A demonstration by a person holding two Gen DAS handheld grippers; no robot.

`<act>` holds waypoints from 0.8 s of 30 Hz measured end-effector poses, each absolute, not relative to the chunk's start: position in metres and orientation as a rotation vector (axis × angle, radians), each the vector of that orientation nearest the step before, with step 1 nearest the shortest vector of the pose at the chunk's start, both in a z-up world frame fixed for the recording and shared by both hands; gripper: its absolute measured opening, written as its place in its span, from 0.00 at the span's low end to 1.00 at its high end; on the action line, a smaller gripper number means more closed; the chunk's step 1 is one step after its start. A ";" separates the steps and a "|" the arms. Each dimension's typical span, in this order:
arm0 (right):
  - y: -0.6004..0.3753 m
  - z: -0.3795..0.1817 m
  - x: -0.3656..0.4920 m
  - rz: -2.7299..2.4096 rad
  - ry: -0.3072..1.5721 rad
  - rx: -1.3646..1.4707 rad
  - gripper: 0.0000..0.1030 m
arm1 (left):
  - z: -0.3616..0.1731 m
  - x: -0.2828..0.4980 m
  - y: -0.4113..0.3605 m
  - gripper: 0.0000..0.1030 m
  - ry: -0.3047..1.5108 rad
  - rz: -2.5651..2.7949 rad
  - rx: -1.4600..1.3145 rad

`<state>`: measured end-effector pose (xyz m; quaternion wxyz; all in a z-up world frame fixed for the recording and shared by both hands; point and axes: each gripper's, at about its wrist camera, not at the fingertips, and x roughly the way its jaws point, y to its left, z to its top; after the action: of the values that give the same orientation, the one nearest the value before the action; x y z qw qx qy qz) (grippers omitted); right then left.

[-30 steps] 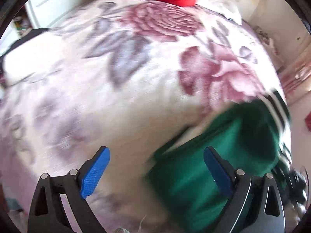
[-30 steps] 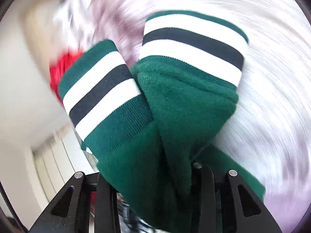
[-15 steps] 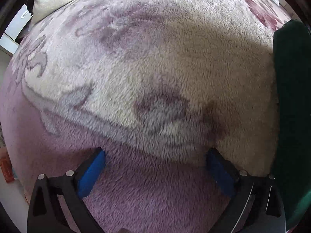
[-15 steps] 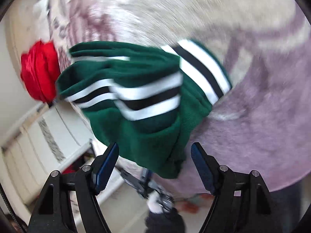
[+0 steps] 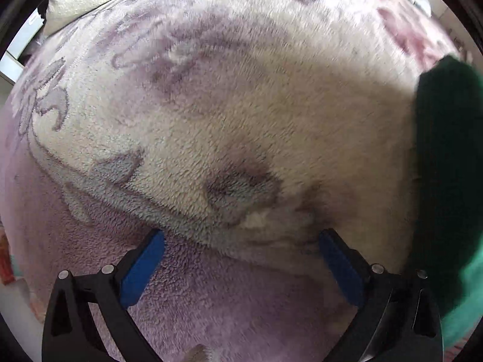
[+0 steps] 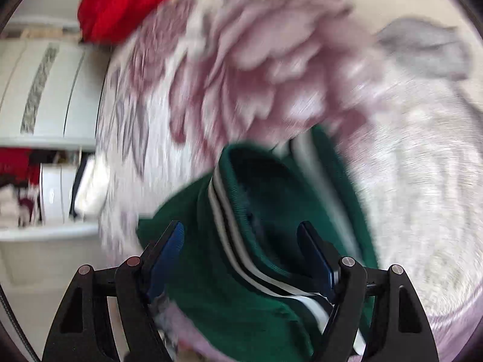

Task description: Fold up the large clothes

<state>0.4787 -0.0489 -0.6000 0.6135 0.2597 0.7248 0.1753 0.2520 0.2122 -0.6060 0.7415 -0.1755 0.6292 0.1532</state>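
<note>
A: Where the fleece blanket (image 5: pixel 241 126) filled the left wrist view, what lay around the jaws?

B: Cream pile with greyish-purple flower outlines spread ahead of the jaws, and a plain lilac band ran beneath and between them. The left gripper (image 5: pixel 241 242) pointed down at it with its jaws wide apart and only blanket between the blue pads (image 5: pixel 142 271). Whether the tips touched the pile, I could not tell.

A: And the garment?

B: The green garment (image 5: pixel 446 181) sat off to the right of the left jaws, just beside the right finger, dark in shadow and brighter green at its lower edge. In the right wrist view the same green garment (image 6: pixel 241 271) lay bunched directly in front of and between the jaws, its ribbed edge with white and dark stripes running down between the pads toward the right finger.

A: Was the right gripper clamped on it?

B: No. The right gripper (image 6: pixel 241 236) had its jaws apart; they had just been closing a little, with the cloth between them, yet the pads did not press on it.

A: Anything beyond the jaws?

B: A big blurred pink rose on the blanket ahead, a red bundle of cloth (image 6: pixel 120 3) far beyond the left finger, and white furniture with shelves (image 6: pixel 45 90) out to the left.
</note>
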 end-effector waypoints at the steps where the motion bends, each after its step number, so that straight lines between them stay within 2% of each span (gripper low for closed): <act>1: -0.043 -0.607 0.479 0.419 1.686 0.599 0.07 | -0.596 0.252 0.212 1.00 1.359 0.312 -0.402; 7: -0.074 -0.551 0.468 0.202 1.492 0.509 0.05 | -0.523 0.253 0.177 1.00 1.224 0.228 -0.306; 11: -0.090 -0.579 0.469 0.254 1.667 0.593 0.07 | -0.502 0.255 0.138 1.00 1.210 0.176 -0.354; 12: -0.091 -0.582 0.470 0.293 1.678 0.585 0.12 | -0.500 0.257 0.130 1.00 1.211 0.168 -0.353; 13: -0.095 -0.577 0.467 0.310 1.678 0.544 0.31 | -0.498 0.259 0.119 1.00 1.214 0.158 -0.353; 14: -0.102 -0.568 0.458 0.313 1.671 0.487 0.57 | -0.497 0.255 0.110 1.00 1.216 0.151 -0.357; 16: -0.117 -0.558 0.435 0.324 1.666 0.402 0.81 | -0.501 0.258 0.096 1.00 1.224 0.141 -0.367; 19: -0.139 -0.583 0.396 0.325 1.799 0.331 0.81 | -0.511 0.256 0.082 1.00 1.257 0.146 -0.370; 21: -0.153 -0.607 0.375 0.350 1.845 0.413 0.80 | -0.520 0.255 0.077 1.00 1.282 0.154 -0.372; 22: -0.158 -0.611 0.366 0.359 1.814 0.448 0.63 | -0.524 0.254 0.073 1.00 1.296 0.159 -0.367; 23: -0.163 -0.608 0.358 0.344 1.757 0.469 0.35 | -0.526 0.252 0.069 1.00 1.308 0.166 -0.356; 24: -0.169 -0.601 0.353 0.317 1.710 0.504 0.30 | -0.527 0.251 0.068 1.00 1.314 0.169 -0.347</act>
<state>0.3527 -0.1686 -0.6015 0.6174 0.2191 0.7429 0.1379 0.2511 0.0681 -0.5273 0.7745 -0.1601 0.6069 0.0783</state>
